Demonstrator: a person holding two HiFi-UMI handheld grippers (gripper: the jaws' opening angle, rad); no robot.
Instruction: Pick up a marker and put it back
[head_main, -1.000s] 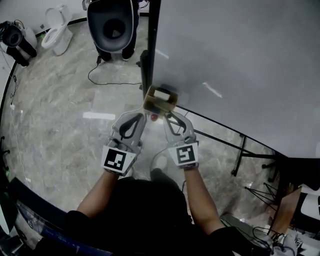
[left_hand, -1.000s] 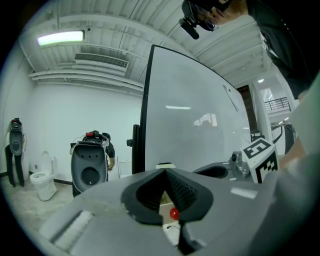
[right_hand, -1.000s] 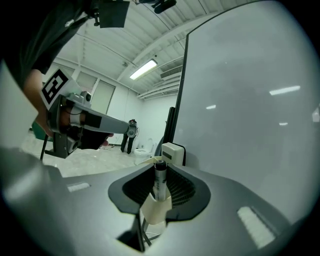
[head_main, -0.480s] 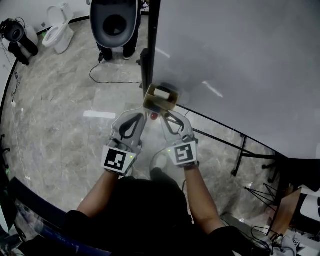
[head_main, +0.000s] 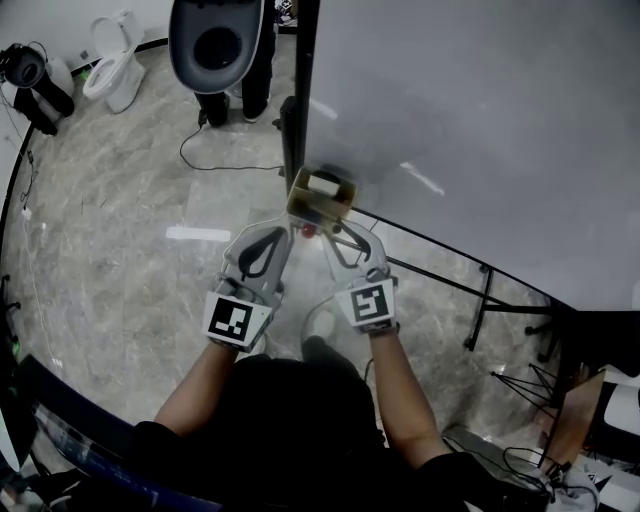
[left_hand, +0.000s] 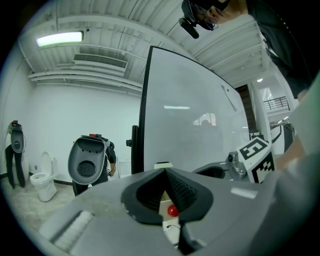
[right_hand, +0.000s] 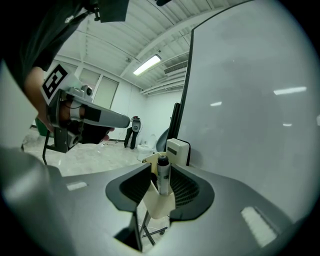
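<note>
A beige marker holder (head_main: 322, 197) hangs at the whiteboard's lower left corner. In the right gripper view a dark-capped marker (right_hand: 163, 172) stands upright in the holder (right_hand: 160, 204), between the jaws of my right gripper (right_hand: 161, 182). The jaws are opening and the pads stand just off the marker. My right gripper (head_main: 335, 228) and left gripper (head_main: 286, 228) both point at the holder from below. The left gripper (left_hand: 166, 174) has its tips together with nothing in them. A red marker cap (left_hand: 172, 211) shows behind them.
The whiteboard (head_main: 480, 130) fills the right side, on a black frame with stand legs (head_main: 482, 300). A white box (right_hand: 178, 148) sits on the holder. On the marble floor stand a grey shell-shaped unit (head_main: 218, 45), a white toilet (head_main: 115, 62) and a cable (head_main: 212, 162).
Both grippers stay at the holder. The right gripper's jaws look slightly wider apart than before. The head view has shifted a little.
</note>
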